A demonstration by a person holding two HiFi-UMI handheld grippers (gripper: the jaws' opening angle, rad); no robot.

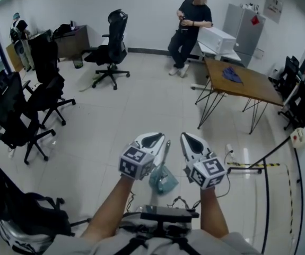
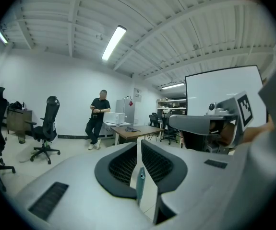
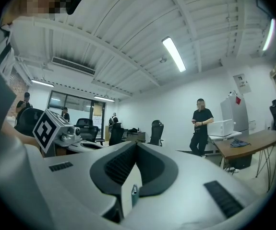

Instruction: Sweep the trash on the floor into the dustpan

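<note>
Head view: from the wearer's head, steeply down on the floor (image 1: 141,105), with the far wall at the top.
Left gripper view: close behind its own jaws, about level, into the room.
Right gripper view: the same, turned more to the left.
Shared: all three see the person (image 1: 190,28), table (image 1: 247,81) and chair (image 1: 112,49); each gripper view also sees the other one, the right gripper (image 2: 175,122) and the left gripper (image 3: 97,146).

Looks down on a pale tiled floor (image 1: 141,102) bearing black office chairs (image 1: 111,49) at left and far middle, plus a wooden table (image 1: 255,86) on thin dark legs at right. Carries a blue cloth (image 1: 232,74) on the tabletop. Shows yellow-and-black tape (image 1: 254,164) on the tiles nearby.
</note>
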